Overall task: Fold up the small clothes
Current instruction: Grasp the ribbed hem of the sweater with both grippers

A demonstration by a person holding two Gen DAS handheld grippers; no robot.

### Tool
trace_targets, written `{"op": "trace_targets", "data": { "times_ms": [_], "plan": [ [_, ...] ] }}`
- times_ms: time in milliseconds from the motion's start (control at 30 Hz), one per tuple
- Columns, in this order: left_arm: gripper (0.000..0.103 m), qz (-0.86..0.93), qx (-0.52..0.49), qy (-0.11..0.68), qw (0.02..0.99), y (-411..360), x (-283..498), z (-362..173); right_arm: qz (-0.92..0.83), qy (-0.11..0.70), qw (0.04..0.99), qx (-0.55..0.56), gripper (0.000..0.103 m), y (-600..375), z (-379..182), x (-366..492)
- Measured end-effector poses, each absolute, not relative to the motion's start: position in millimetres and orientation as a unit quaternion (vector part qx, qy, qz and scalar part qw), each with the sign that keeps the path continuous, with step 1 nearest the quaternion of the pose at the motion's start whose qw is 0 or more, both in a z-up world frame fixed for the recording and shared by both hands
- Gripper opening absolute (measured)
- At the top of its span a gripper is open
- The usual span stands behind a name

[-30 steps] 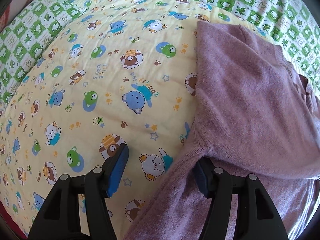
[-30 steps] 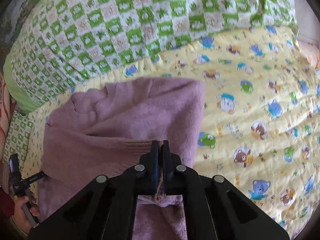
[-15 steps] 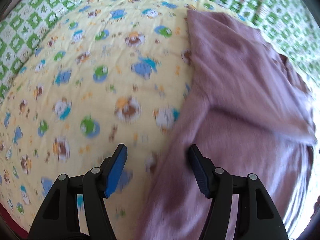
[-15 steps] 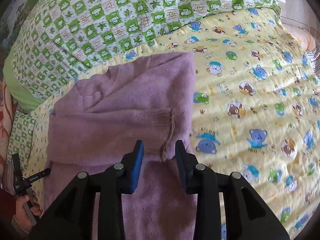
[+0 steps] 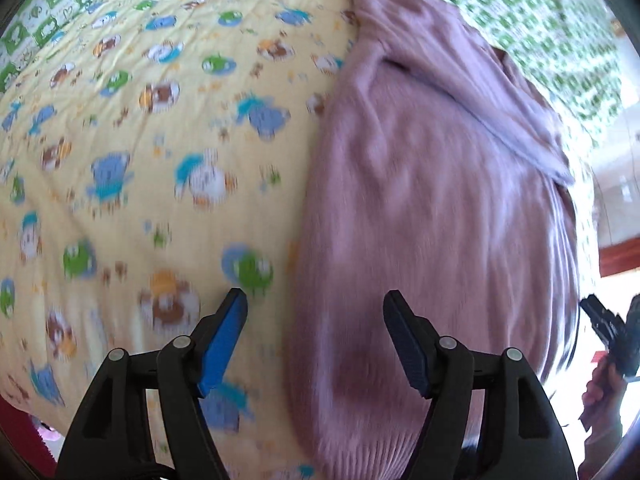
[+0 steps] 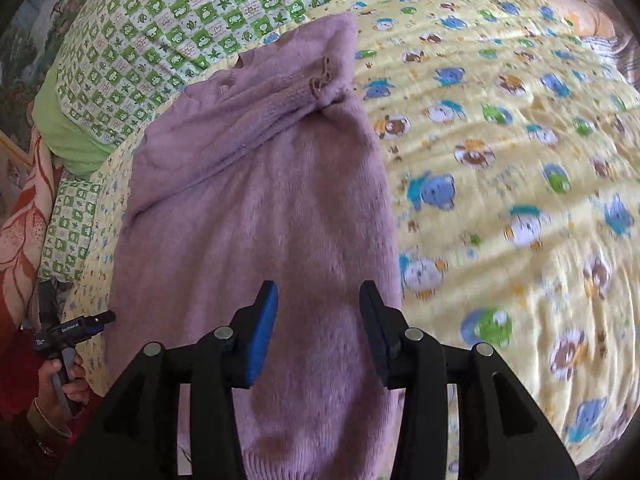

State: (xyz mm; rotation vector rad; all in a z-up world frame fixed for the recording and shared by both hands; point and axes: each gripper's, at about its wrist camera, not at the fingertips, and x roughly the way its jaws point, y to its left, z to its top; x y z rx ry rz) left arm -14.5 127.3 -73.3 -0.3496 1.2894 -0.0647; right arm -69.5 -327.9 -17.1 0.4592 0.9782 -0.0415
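A small mauve knitted sweater point(image 5: 432, 208) lies on the yellow bear-print quilt point(image 5: 132, 152), folded into a long narrow strip with a sleeve laid across its far end point(image 6: 280, 104). My left gripper point(image 5: 316, 312) is open and empty, above the sweater's left edge near its hem. My right gripper point(image 6: 318, 300) is open and empty, above the sweater's point(image 6: 264, 216) lower half. The right gripper also shows at the right edge of the left wrist view point(image 5: 612, 336), and the left one at the left edge of the right wrist view point(image 6: 68, 332).
A green-and-white checked blanket point(image 6: 168, 36) covers the far side of the bed, with a green pillow point(image 6: 64, 128) at its left. The yellow quilt point(image 6: 512, 184) spreads wide to the right of the sweater. The bed's near edge runs just under both grippers.
My right gripper let go of the sleeve cuff, opened, and pulled back toward the hem. My left gripper, open throughout, also drew back toward the near end of the sweater.
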Motion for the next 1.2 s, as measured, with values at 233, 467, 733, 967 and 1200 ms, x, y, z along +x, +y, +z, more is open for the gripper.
{"op": "trace_targets", "data": {
  "times_ms": [233, 467, 733, 967, 1200],
  "plan": [
    [0.082, -0.072, -0.173, 0.604, 0.775, 120, -67, -77, -0.018, 0.461, 0.855, 0.238, 0.048, -328, -22, -124],
    [0.085, -0.101, -0.180, 0.602, 0.772, 106, -87, -82, 0.010, 0.480, 0.833, 0.275, 0.048, -325, -44, -159],
    [0.062, -0.114, -0.108, 0.598, 0.786, 67, -74, -83, 0.046, 0.478, 0.826, 0.295, 0.047, -306, -60, -167],
    [0.005, -0.151, -0.148, 0.594, 0.776, 89, -91, -80, 0.052, 0.481, 0.825, 0.293, 0.008, -307, -59, -174],
    [0.004, -0.165, -0.187, 0.580, 0.776, 105, -108, -76, 0.062, 0.469, 0.817, 0.328, 0.007, -322, -57, -181]
  ]
}}
